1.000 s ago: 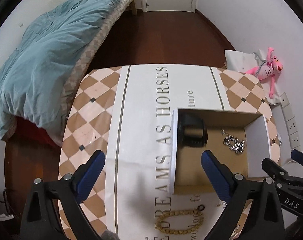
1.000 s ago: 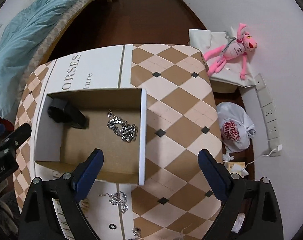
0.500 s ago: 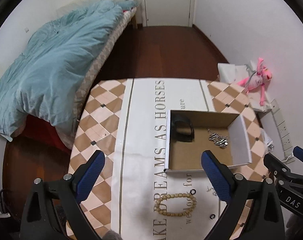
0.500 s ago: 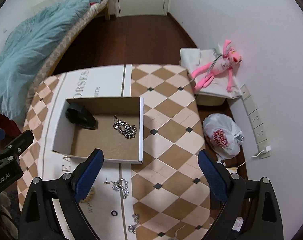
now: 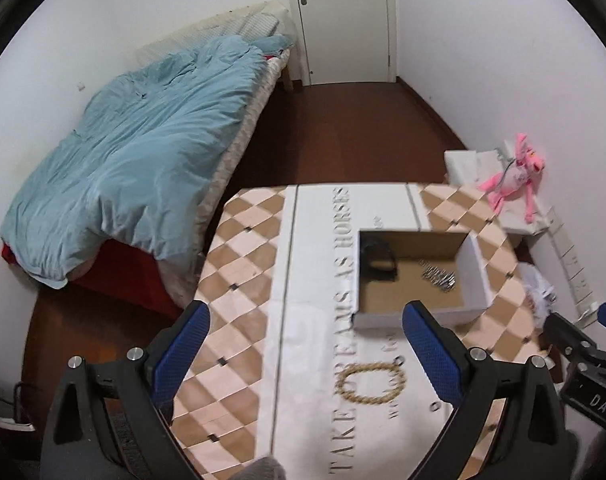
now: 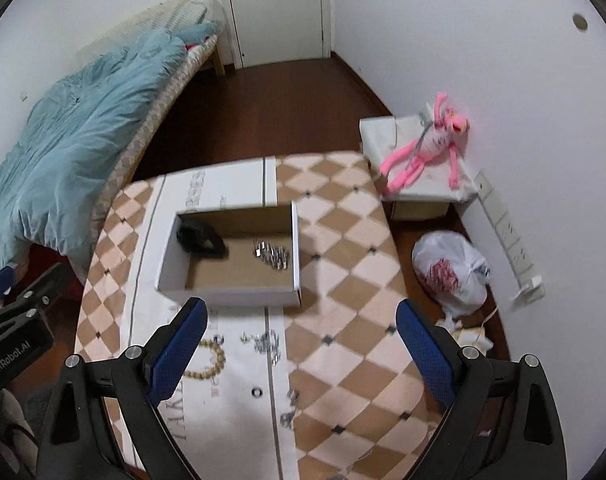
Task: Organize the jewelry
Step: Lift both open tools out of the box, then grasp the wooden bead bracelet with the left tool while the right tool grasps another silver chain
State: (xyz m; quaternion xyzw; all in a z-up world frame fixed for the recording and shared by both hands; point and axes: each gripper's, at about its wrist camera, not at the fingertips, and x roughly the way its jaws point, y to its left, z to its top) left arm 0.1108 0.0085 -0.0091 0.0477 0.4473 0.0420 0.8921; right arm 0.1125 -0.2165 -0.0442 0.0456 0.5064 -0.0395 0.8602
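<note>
In the box [image 6: 295,240], blurred, perhaps a chain [image 6: 271,255]

A bedroom in a home is showing here. A bed [image 5: 239,120] under a rumpled blue duvet [image 5: 135,160] is filling the left of the frame, and a white door [image 5: 345,20] is closing off the upper middle. Dark wood floor [image 5: 343,132] is running between them. At right, a pink plush toy [image 6: 427,148] is lying on a white box [image 6: 423,196] against the wall, beside wall sockets [image 6: 507,232].
</note>
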